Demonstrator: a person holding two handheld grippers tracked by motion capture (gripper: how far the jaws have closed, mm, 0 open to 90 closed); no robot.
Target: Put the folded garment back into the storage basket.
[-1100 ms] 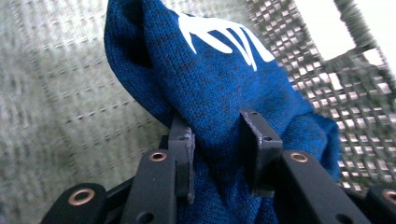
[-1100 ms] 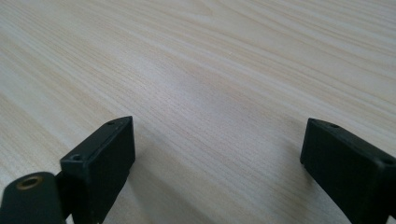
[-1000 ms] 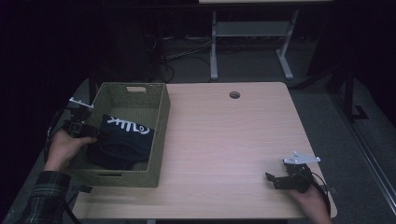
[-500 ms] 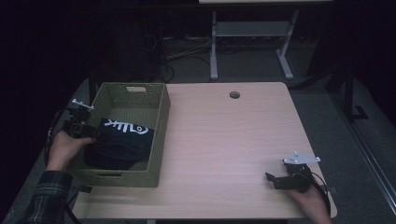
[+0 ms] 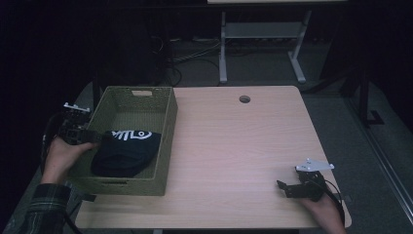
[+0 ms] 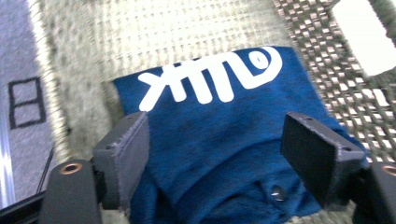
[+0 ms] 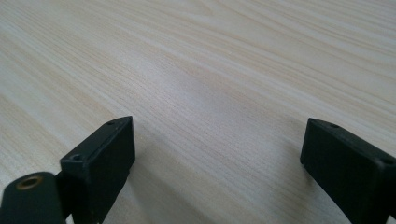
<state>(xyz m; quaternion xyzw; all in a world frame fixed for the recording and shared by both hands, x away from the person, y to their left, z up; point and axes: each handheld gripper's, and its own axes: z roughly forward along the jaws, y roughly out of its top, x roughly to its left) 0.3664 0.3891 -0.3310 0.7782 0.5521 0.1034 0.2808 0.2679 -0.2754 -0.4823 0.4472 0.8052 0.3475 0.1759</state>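
Observation:
A dark blue garment (image 5: 127, 148) with white lettering lies inside the green woven basket (image 5: 168, 131) at the table's left. My left gripper (image 5: 100, 138) reaches over the basket's left wall. Its jaws have just been opening and now stand wide apart. In the left gripper view the blue fabric (image 6: 224, 130) lies loose between and below the left gripper (image 6: 217, 140), and the pads do not press on it. My right gripper (image 5: 283, 189) rests open near the table's front right edge, with bare wood (image 7: 210, 56) between its jaws (image 7: 217, 140).
The wooden table (image 5: 234, 146) has a round cable hole (image 5: 244, 99) at the back. A white desk frame (image 5: 258, 34) stands on the dark floor behind it. Basket mesh (image 6: 187, 28) rises behind the garment.
The left gripper's jaws have opened and let go of the blue garment, which has settled lower in the basket. The right gripper has stayed put.

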